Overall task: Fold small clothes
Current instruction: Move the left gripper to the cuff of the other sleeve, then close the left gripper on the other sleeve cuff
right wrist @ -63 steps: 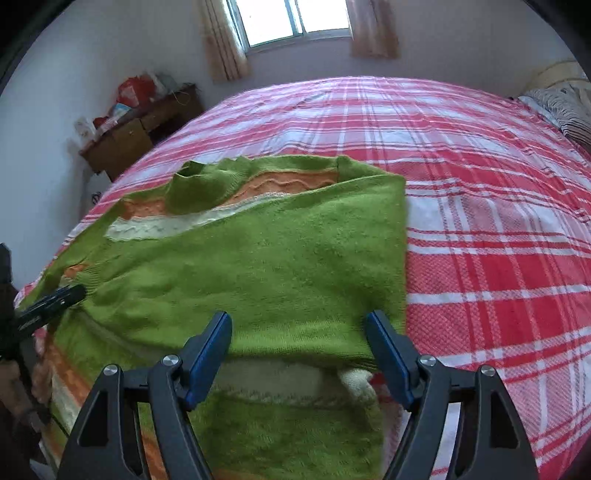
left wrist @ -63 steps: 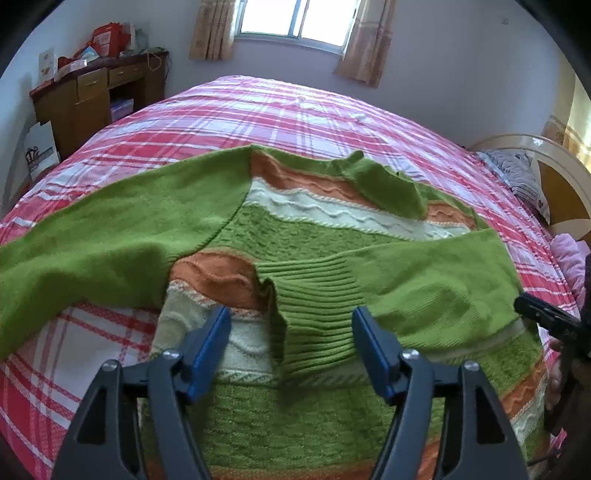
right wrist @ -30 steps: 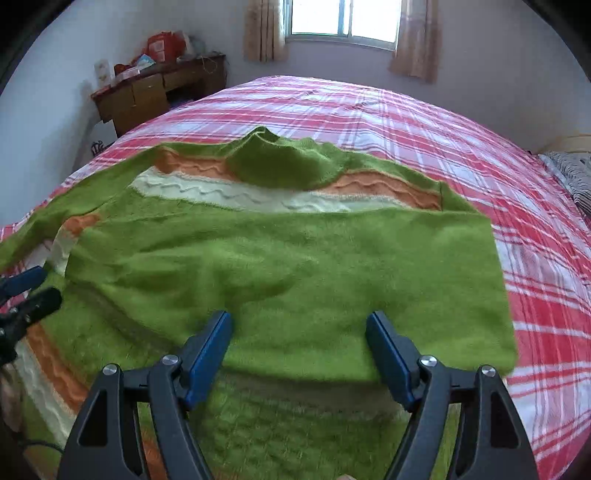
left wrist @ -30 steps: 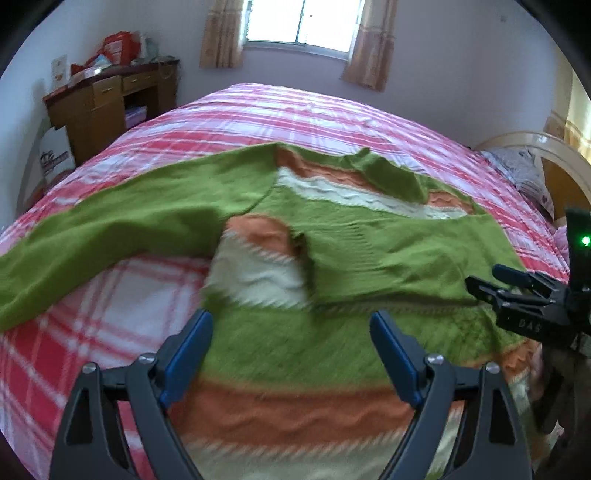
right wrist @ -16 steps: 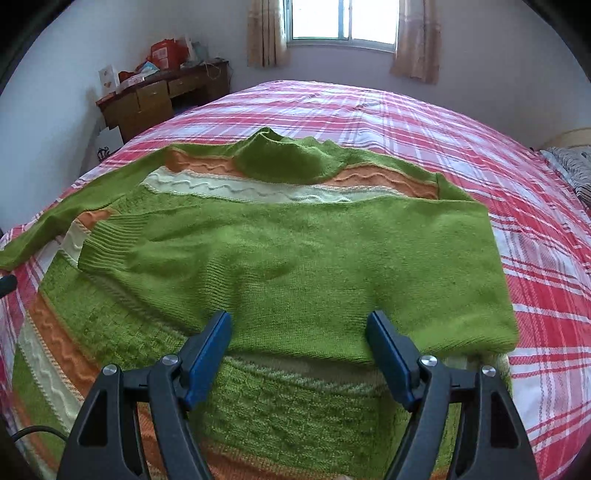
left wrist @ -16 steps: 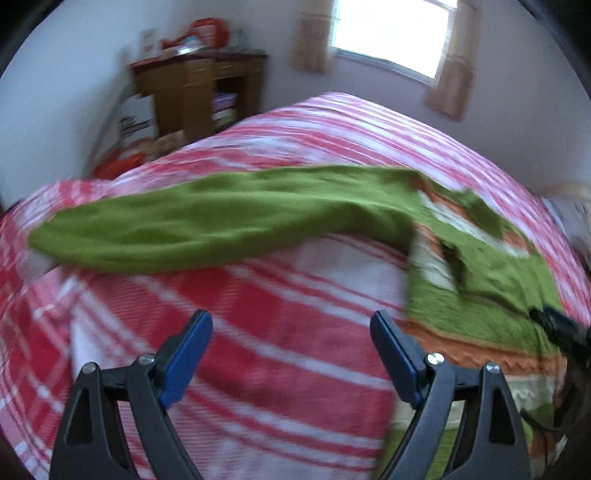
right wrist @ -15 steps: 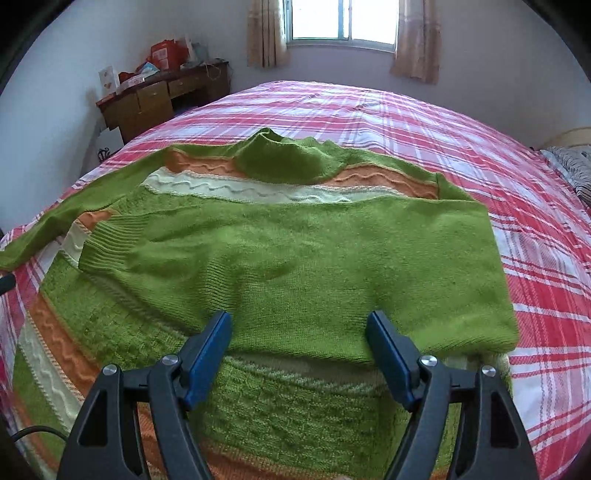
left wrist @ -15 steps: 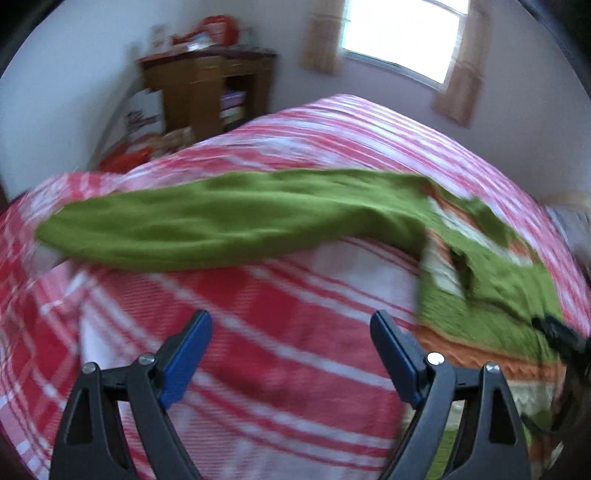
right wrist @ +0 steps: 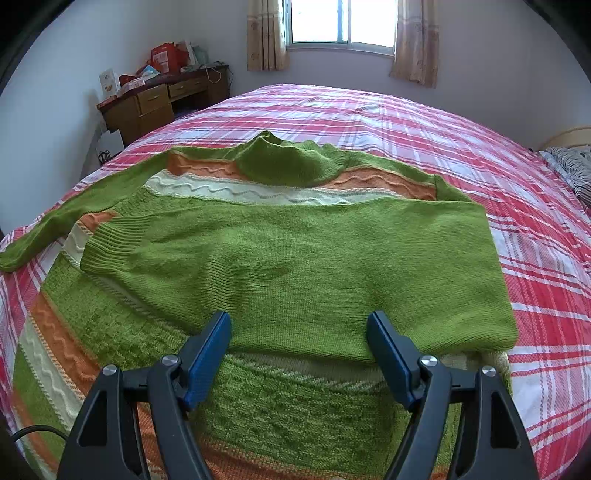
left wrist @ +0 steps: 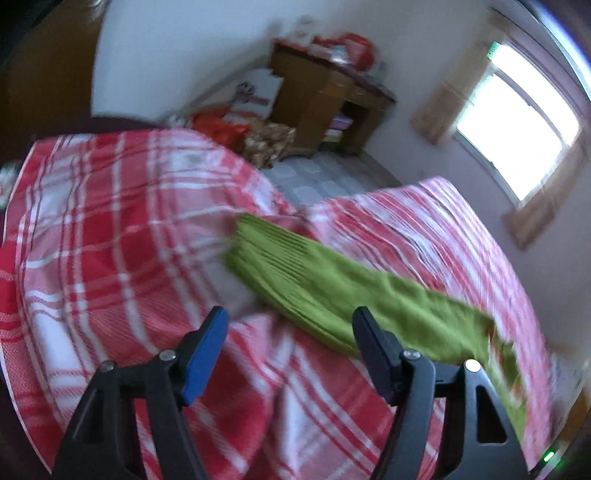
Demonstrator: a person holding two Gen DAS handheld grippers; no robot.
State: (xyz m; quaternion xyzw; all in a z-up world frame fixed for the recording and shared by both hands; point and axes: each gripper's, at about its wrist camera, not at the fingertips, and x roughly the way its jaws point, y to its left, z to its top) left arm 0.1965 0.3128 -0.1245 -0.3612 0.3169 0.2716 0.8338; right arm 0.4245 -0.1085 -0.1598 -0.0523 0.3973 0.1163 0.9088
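Note:
A green sweater [right wrist: 295, 258] with orange and cream stripes lies flat on the red plaid bed [right wrist: 517, 206]. Its right sleeve is folded across the chest. Its left sleeve [left wrist: 332, 291] stretches out to the side, ribbed cuff [left wrist: 266, 240] near the bed's edge; it also shows in the right wrist view [right wrist: 74, 214]. My left gripper [left wrist: 290, 332] is open and empty, just short of that sleeve near the cuff. My right gripper [right wrist: 299, 332] is open and empty above the folded sleeve's lower edge.
A wooden desk [right wrist: 162, 99] with clutter stands by the wall at the left; it also shows in the left wrist view [left wrist: 332, 96]. Bags [left wrist: 258, 136] lie on the floor beside the bed. A window with curtains [right wrist: 343, 26] is at the back. A pillow [right wrist: 569, 166] lies far right.
My left gripper has swung left from the sweater's body out along the spread sleeve to its cuff. My right gripper has steadied over the folded sleeve. Both stayed open.

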